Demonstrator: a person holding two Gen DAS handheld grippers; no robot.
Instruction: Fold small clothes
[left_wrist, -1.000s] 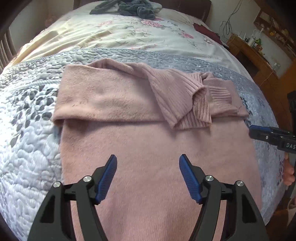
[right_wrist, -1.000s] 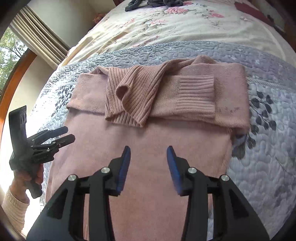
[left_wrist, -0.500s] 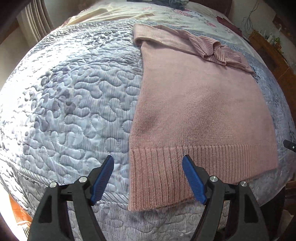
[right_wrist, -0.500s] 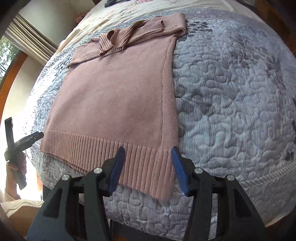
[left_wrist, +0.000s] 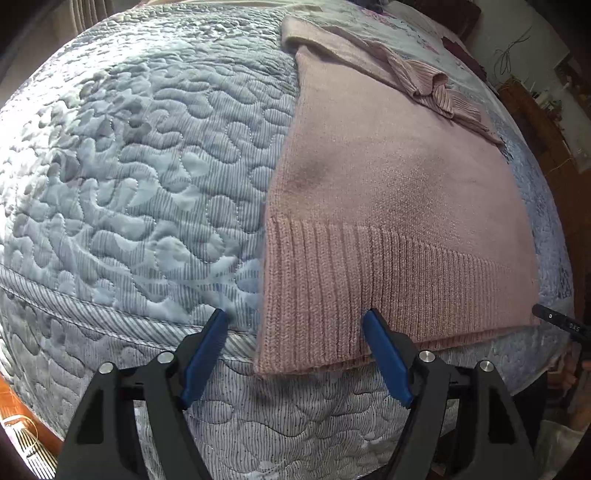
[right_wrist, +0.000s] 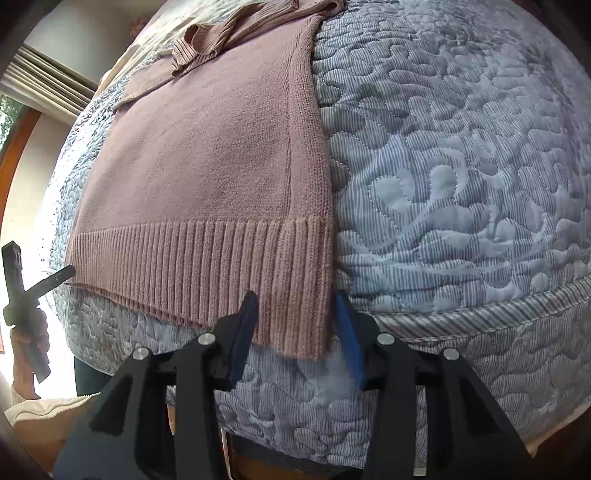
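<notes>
A soft, limp pink sweater (left_wrist: 399, 192) lay flat on the bed (left_wrist: 140, 166), both open claws, left (left_wrist: 295, 354) and right (right_wrist: 295, 328), straddling its ribbed hem's (right_wrist: 207, 266) corners, probably the best holds.

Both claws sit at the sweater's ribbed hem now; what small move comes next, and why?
Probably close both on the hem corners. The left claw and right claw are open, each straddling a corner of the pink sweater at the quilt edge, sleeves already folded in.

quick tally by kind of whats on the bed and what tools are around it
pink sweater: 1
grey quilted bedspread: 1
floral sheet: 1
tools, left tool and right tool: 2
total: 5
</notes>
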